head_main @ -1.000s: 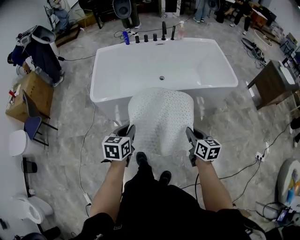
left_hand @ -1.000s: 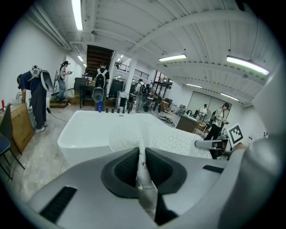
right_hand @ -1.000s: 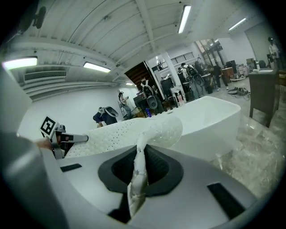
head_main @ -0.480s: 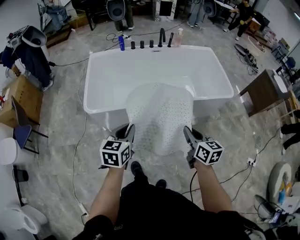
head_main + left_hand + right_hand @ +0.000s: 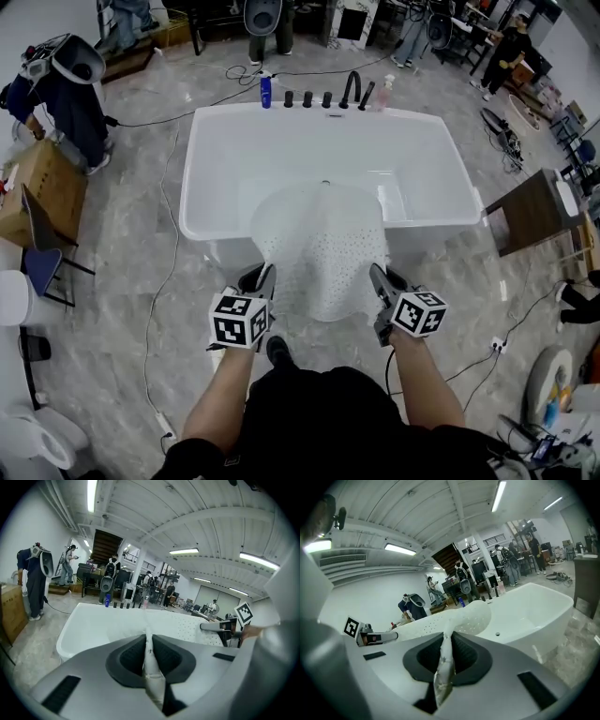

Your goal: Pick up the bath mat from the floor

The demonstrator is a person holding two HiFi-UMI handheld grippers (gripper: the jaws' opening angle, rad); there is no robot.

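Holds mat (image 5: pixel 323 239) by its near edge, clear of the floor (image 5: pixel 131 272), with both grippers. Shows left gripper (image 5: pixel 265 277) clamped on the near left corner, pads pressed onto a fold of the white material. Shows right gripper (image 5: pixel 378 275) clamped likewise on the near right corner. Spreads the mat, white and dotted with small holes, between the two grippers. Drapes it over the near rim of tub (image 5: pixel 199 178), far end lying inside the basin. Lines up black taps (image 5: pixel 326 97), blue bottle (image 5: pixel 266 91) and pink bottle (image 5: pixel 382 93) along the far rim.
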